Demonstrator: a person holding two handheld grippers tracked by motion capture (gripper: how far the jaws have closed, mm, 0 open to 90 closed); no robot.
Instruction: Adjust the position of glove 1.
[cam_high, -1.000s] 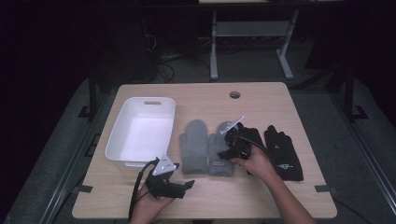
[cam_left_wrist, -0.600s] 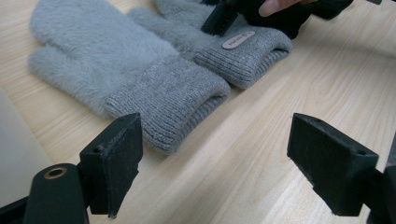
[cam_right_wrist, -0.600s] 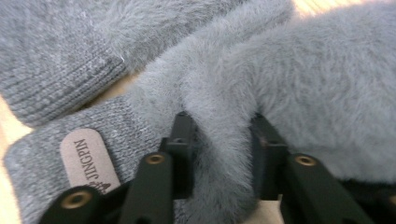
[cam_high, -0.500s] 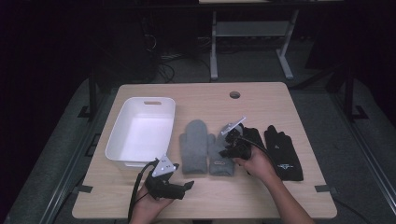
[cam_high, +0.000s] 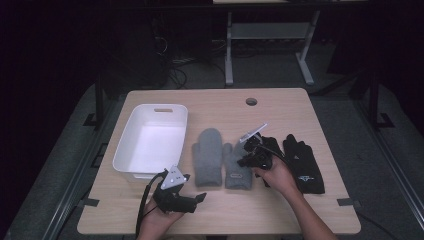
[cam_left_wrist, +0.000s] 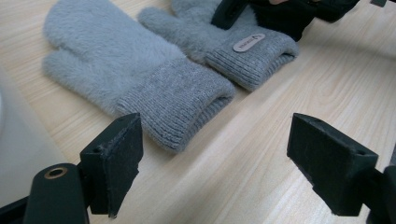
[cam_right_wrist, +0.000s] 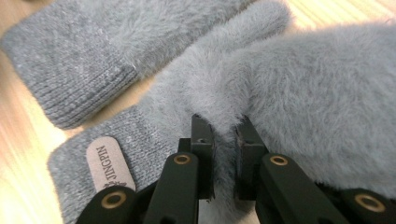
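Two fluffy grey mittens lie side by side mid-table: a plain mitten and a labelled mitten with a tan label on its cuff. My right gripper has just been closing and is now shut, pinching a fold of the labelled mitten's fur between its pads. My left gripper hovers open near the front edge, just short of the plain mitten's cuff, with nothing between its jaws.
A white bin stands at the left of the table. One black glove lies right of the mittens, and another black glove lies partly under my right hand. A round hole marks the far edge.
The right gripper's jaws have closed onto the labelled mitten's fur. The left gripper has stayed where it was.
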